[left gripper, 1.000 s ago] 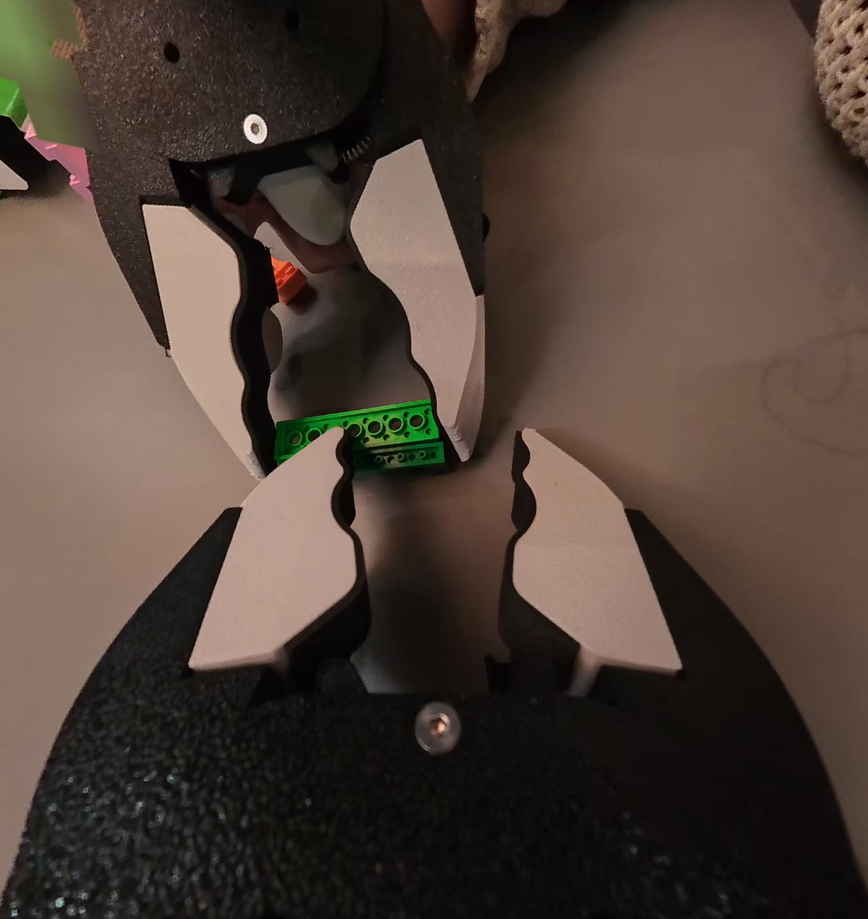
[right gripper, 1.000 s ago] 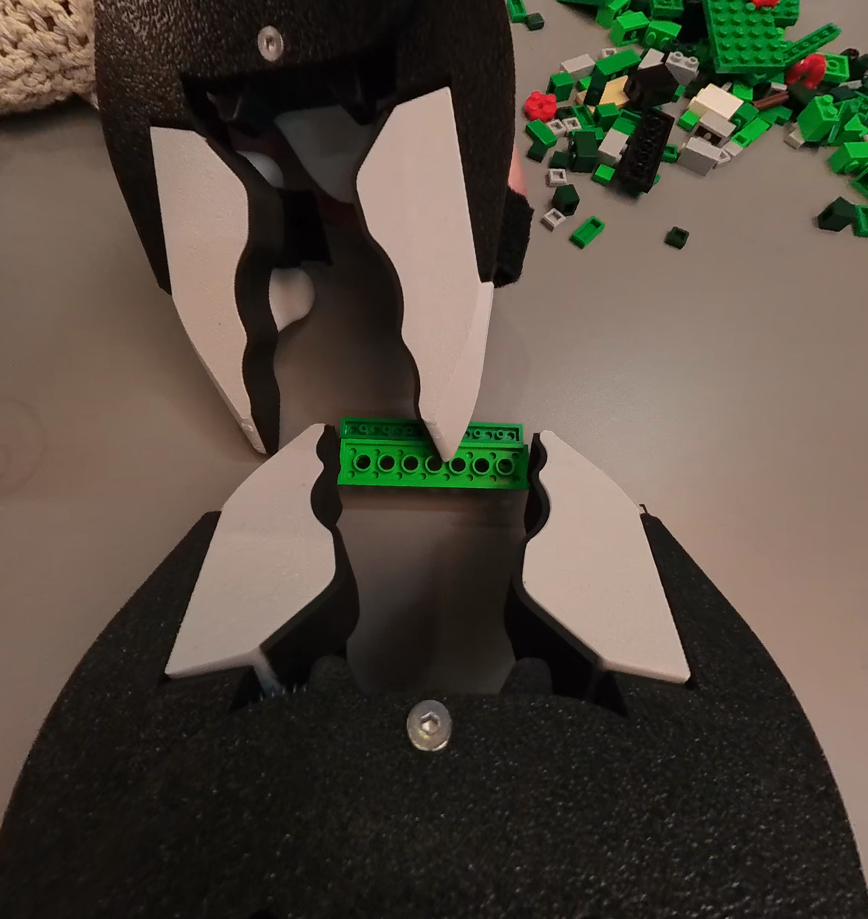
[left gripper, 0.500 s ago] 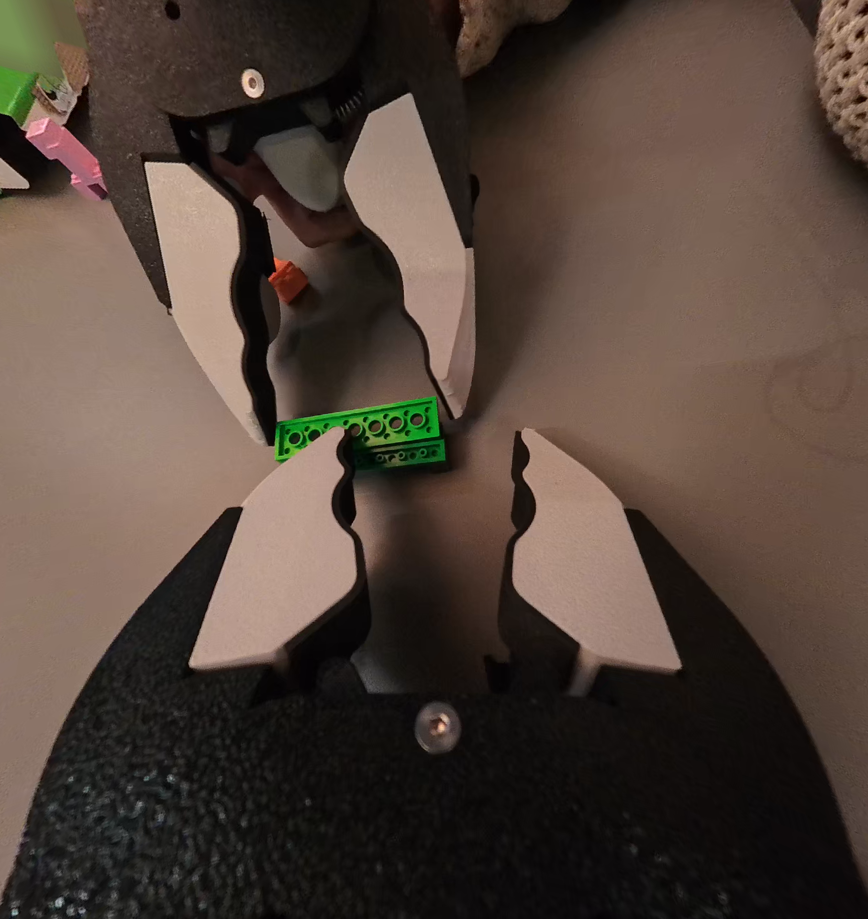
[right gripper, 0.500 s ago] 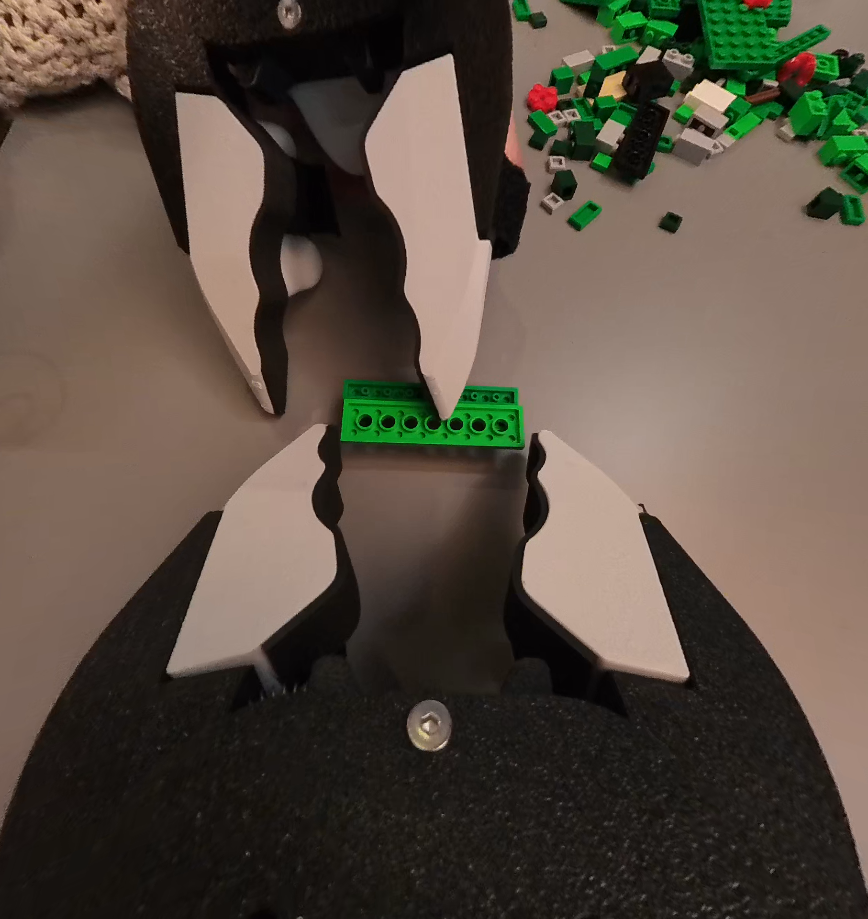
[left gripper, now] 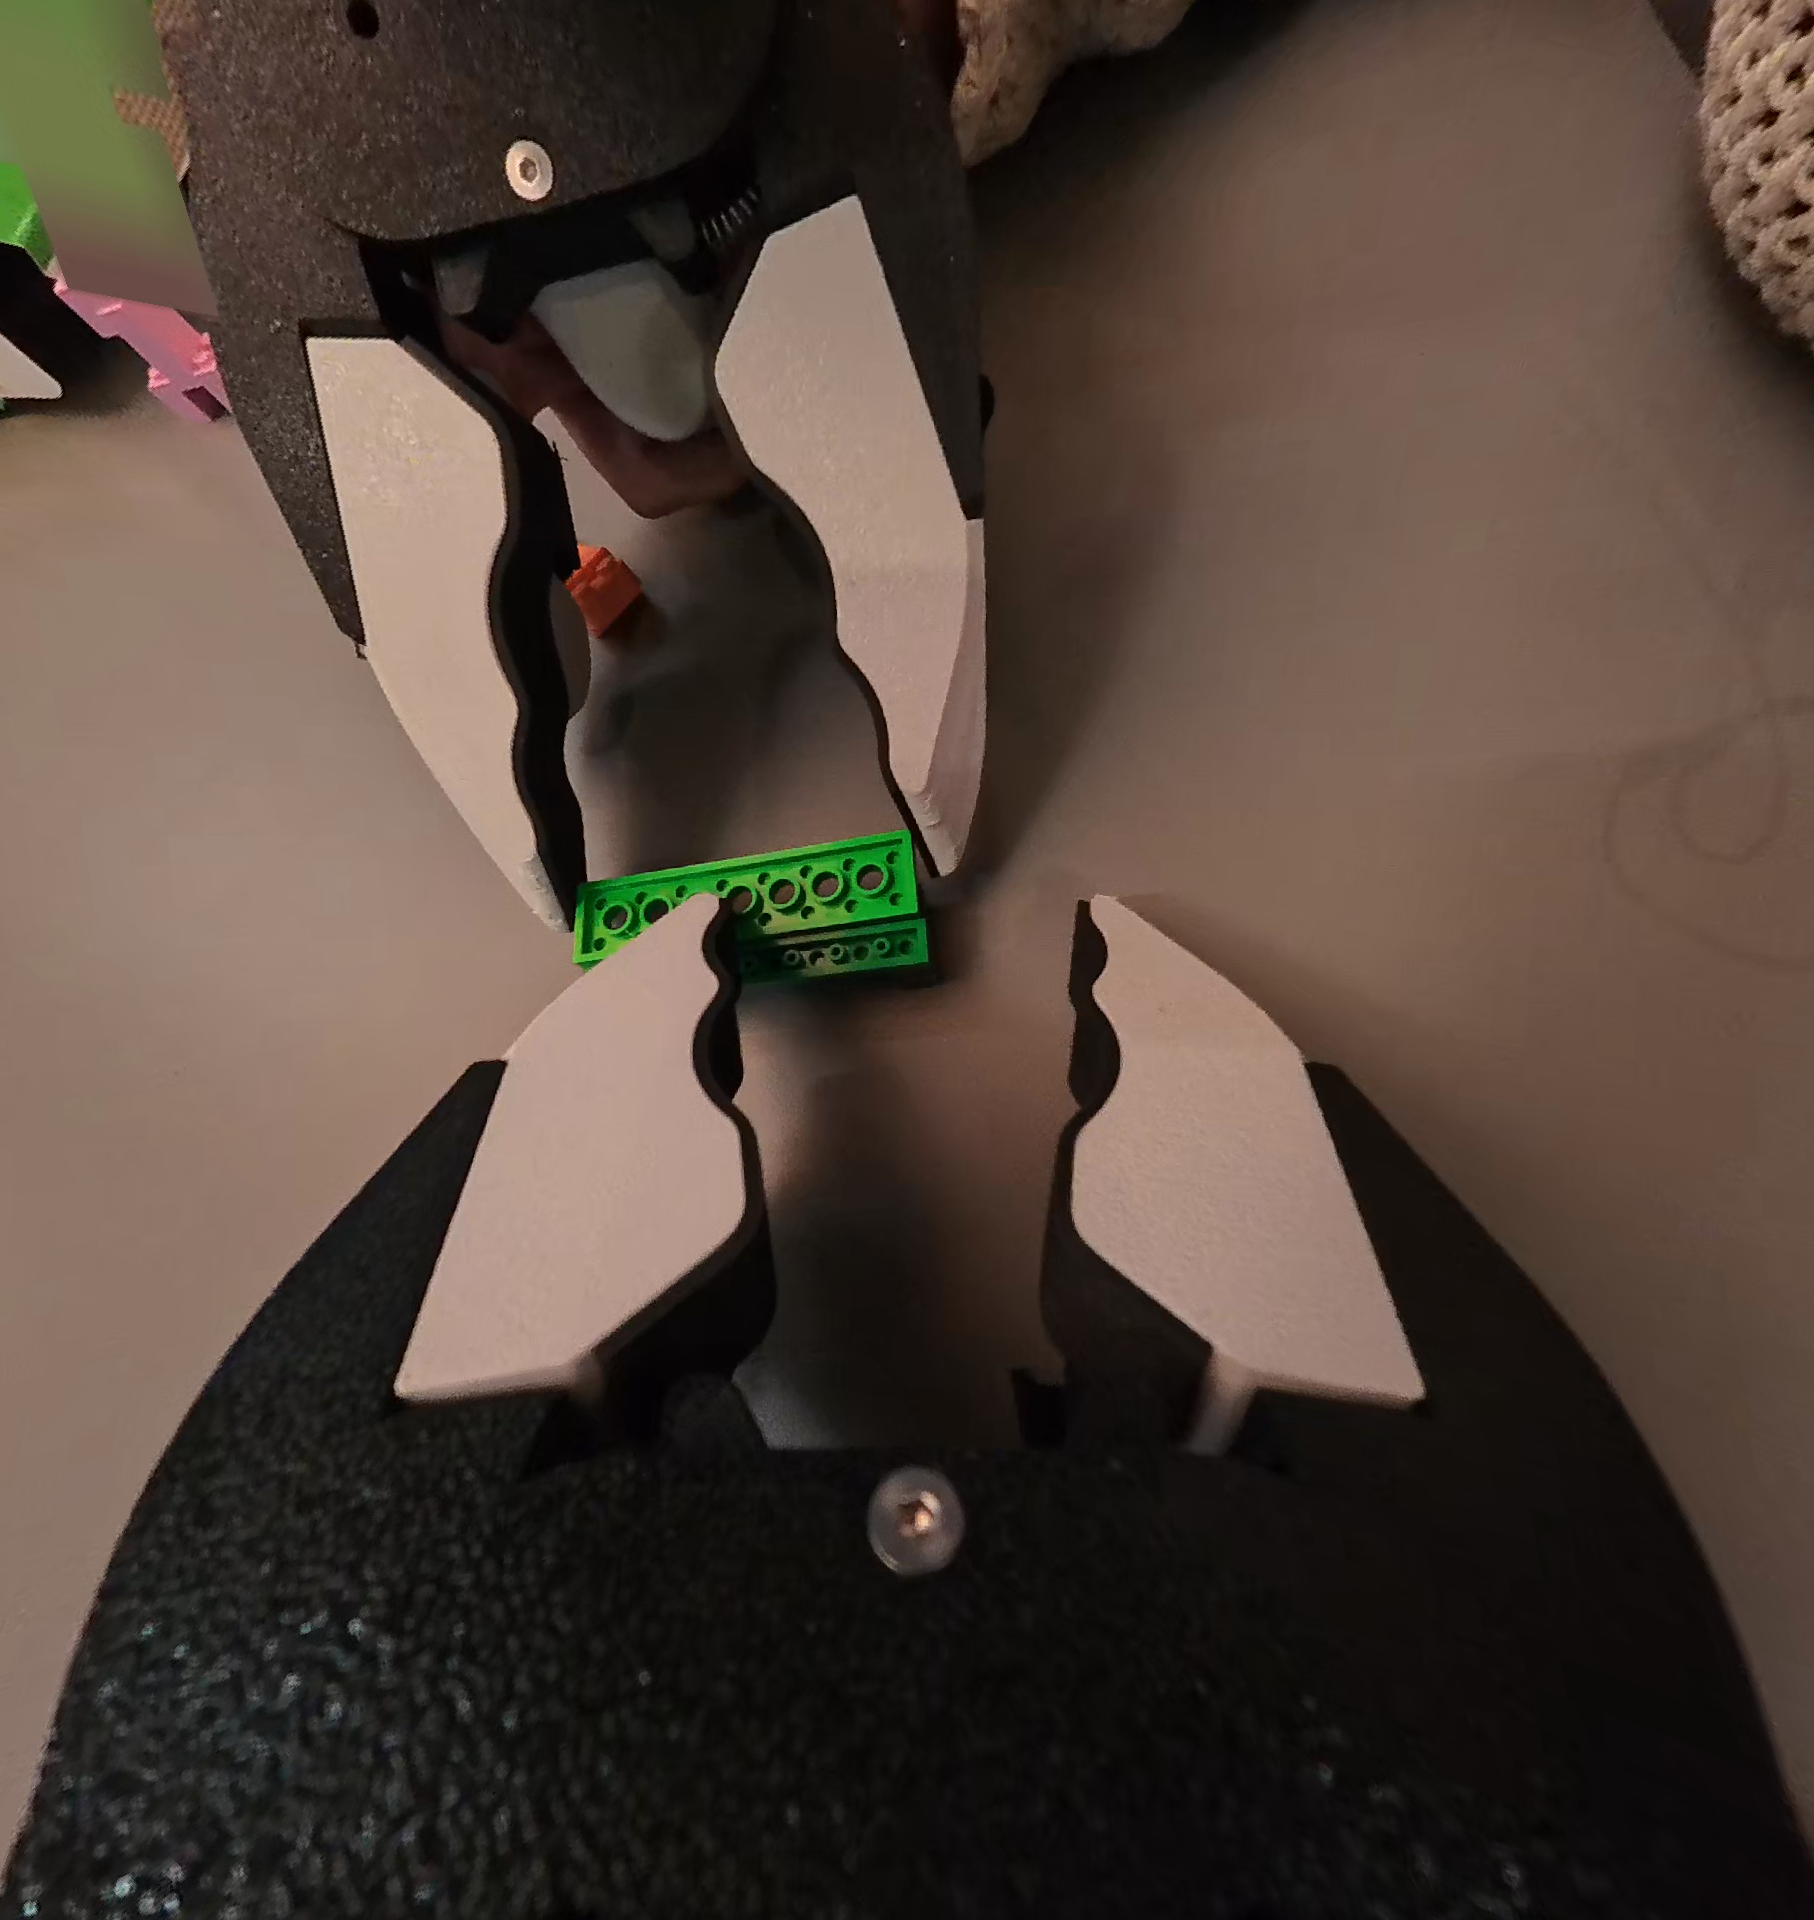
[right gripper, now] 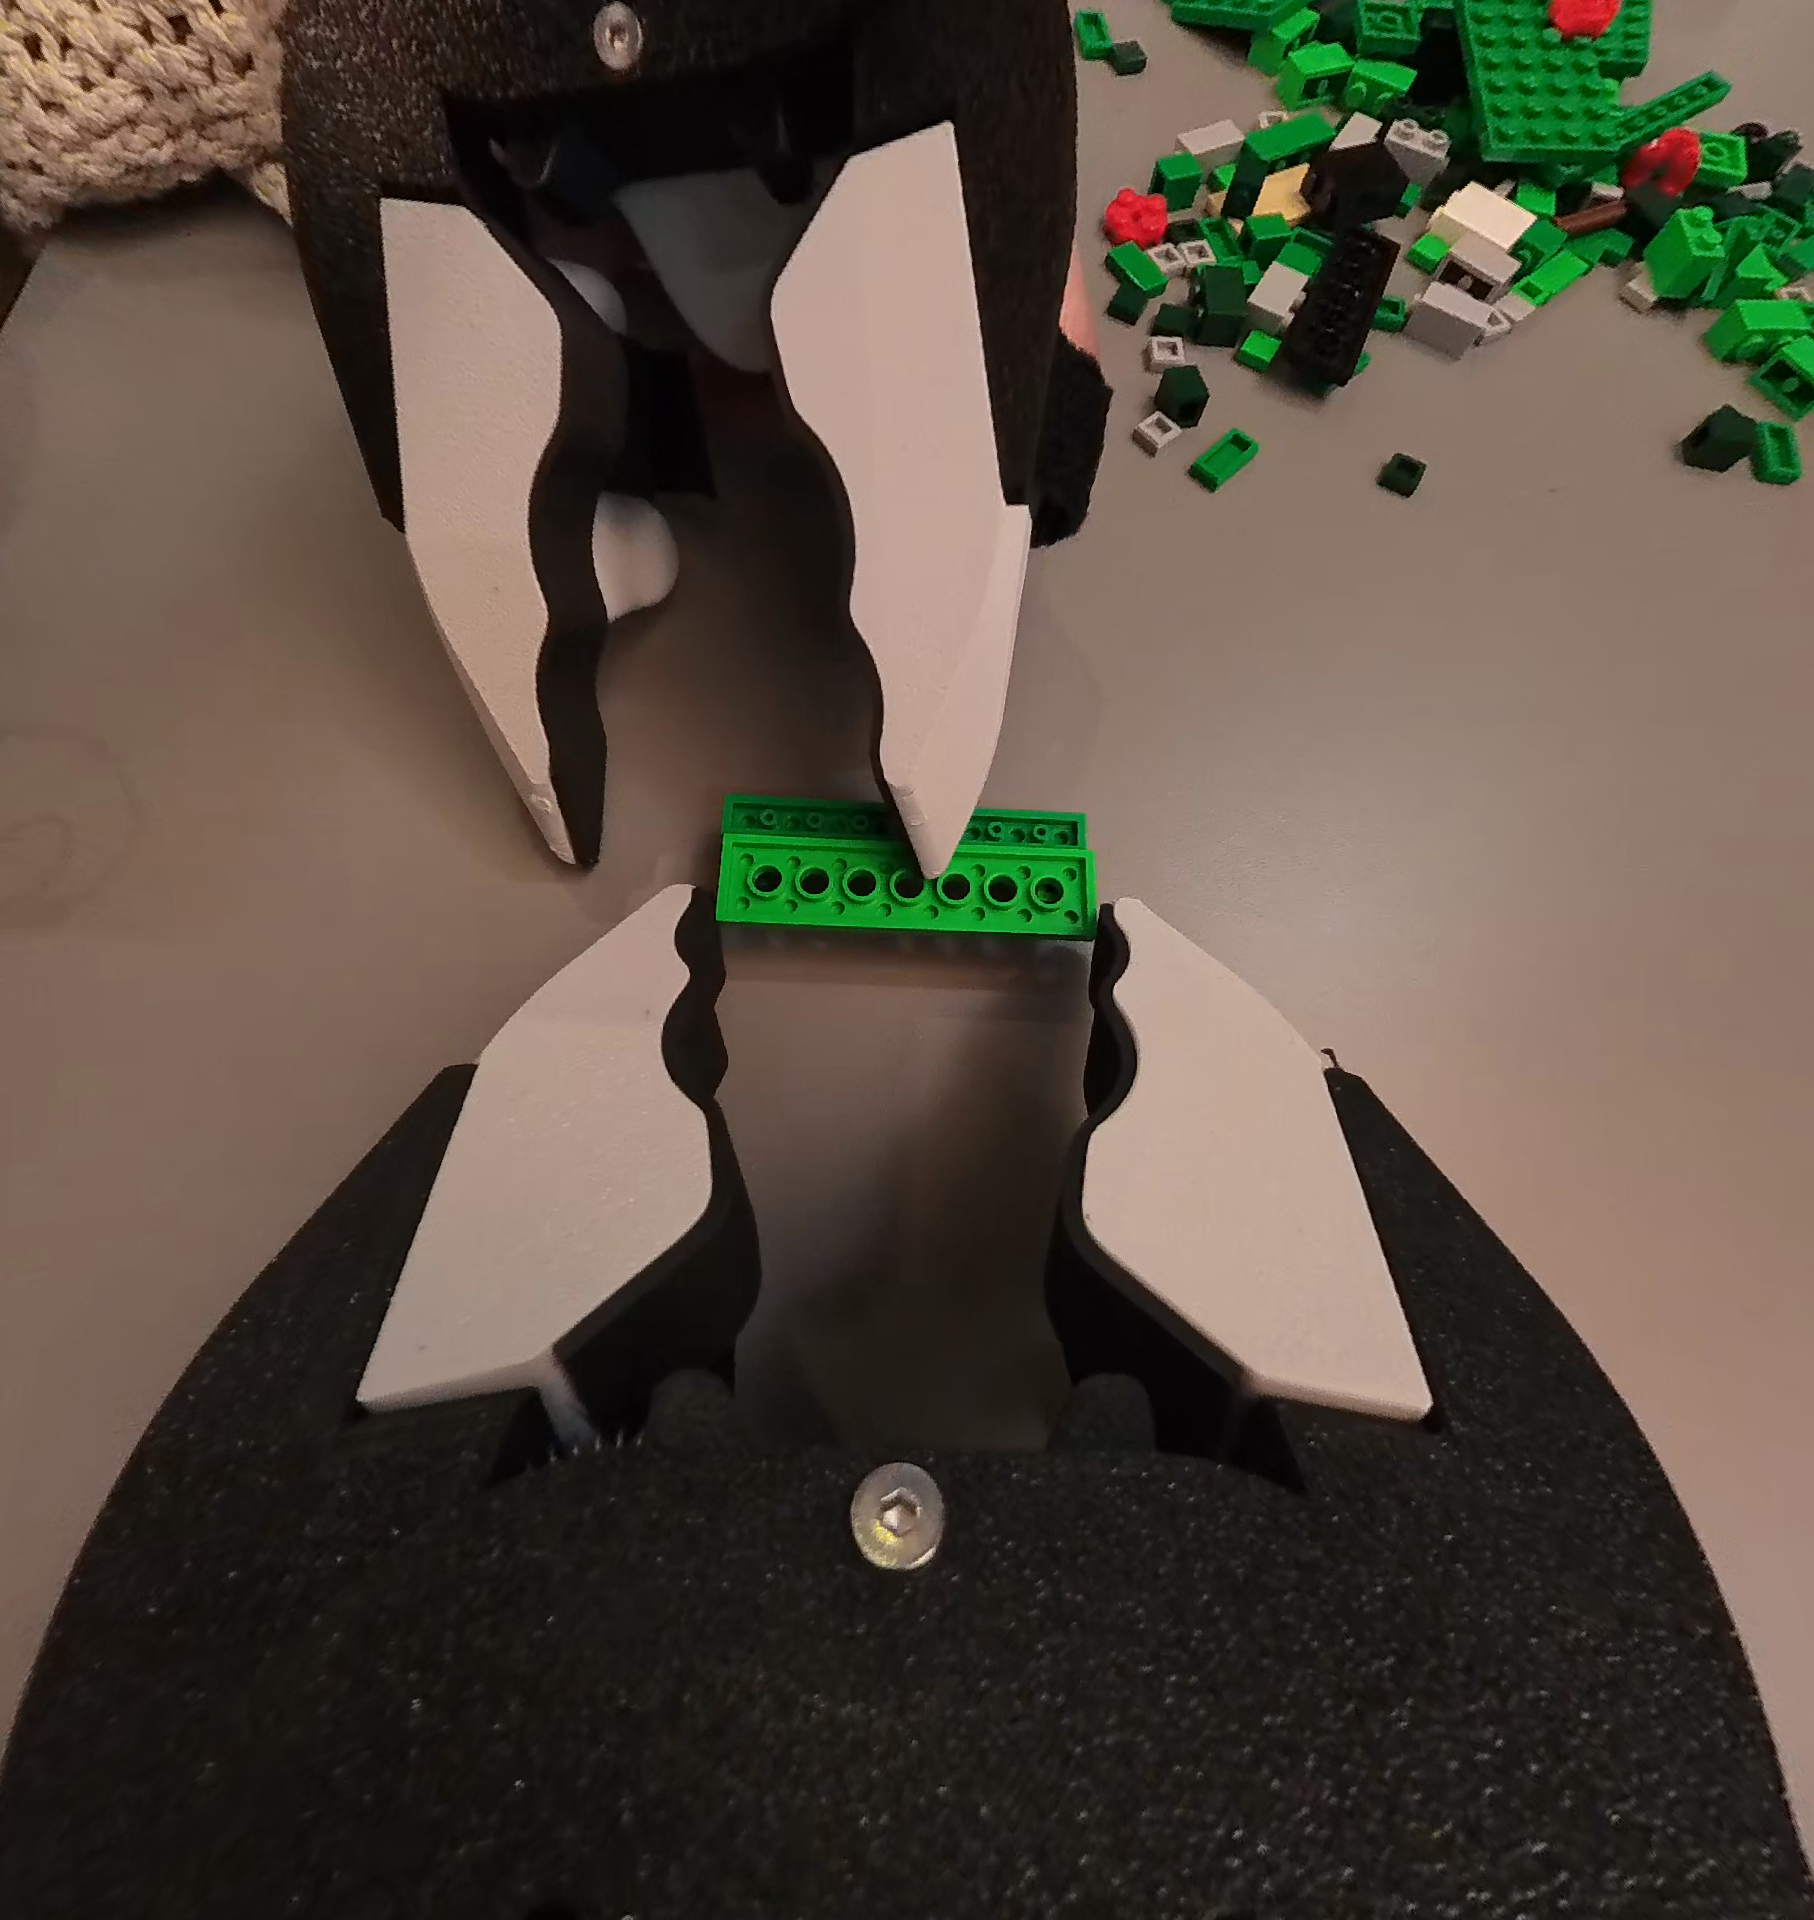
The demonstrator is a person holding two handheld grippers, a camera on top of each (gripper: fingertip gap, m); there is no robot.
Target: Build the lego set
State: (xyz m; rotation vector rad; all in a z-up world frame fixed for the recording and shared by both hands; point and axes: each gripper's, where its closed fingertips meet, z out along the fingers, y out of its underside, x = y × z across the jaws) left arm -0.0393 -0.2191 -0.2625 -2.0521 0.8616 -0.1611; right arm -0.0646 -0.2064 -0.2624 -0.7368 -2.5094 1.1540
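A bright green lego piece (left gripper: 778,896), two long plates joined and lying underside up, rests on the grey table (left gripper: 1402,623). It also shows in the right wrist view (right gripper: 996,896). My left gripper (left gripper: 903,914) is open. One of its fingertips (right gripper: 924,847) rests on top of the green piece. My right gripper (right gripper: 903,904) is open, and its two tips flank the near corners of the piece. In the left wrist view the right gripper (left gripper: 747,878) comes down from above and straddles the piece's ends. Neither gripper holds anything.
A pile of loose green, grey, black and red bricks (right gripper: 1505,239) with a green baseplate (right gripper: 1547,94) lies at the far right. A small orange brick (left gripper: 602,592) lies behind the right gripper. Pink and green pieces (left gripper: 155,343) and cream crocheted sleeves (right gripper: 103,114) are at the edges.
A second ago my right gripper's tips reached further along the green piece's ends. It then drew back a little and has stayed still since. The left gripper and the piece have not moved.
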